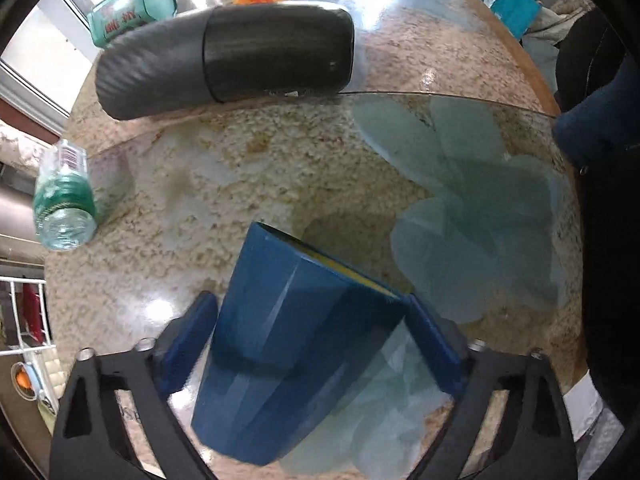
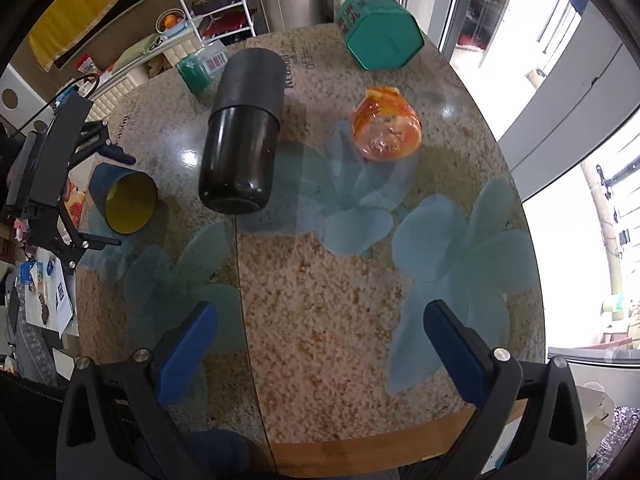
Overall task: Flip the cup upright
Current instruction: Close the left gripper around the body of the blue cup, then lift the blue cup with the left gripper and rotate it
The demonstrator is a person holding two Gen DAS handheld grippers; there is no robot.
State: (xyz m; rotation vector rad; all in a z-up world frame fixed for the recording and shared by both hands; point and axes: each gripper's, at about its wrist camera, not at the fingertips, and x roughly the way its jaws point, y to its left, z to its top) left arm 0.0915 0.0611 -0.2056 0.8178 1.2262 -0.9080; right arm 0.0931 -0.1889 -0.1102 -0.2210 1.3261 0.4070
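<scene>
A blue cup (image 1: 296,344) with a yellow inside lies tilted between the fingers of my left gripper (image 1: 312,308), its mouth pointing away from the camera. The blue pads (image 1: 188,344) stand on either side of it with small gaps, not pressing it. In the right wrist view the same cup (image 2: 124,200) lies on its side at the table's left, mouth toward the camera, with the left gripper (image 2: 116,200) around it, jaws open. My right gripper (image 2: 320,324) is open and empty above the near part of the table.
A black flask (image 2: 240,132) lies on its side mid-table. An orange jar (image 2: 386,128), a green hexagonal tin (image 2: 380,36) and a clear bottle with green label (image 1: 64,196) also lie on the round glass-topped table (image 2: 320,300). Shelves and clutter stand at left.
</scene>
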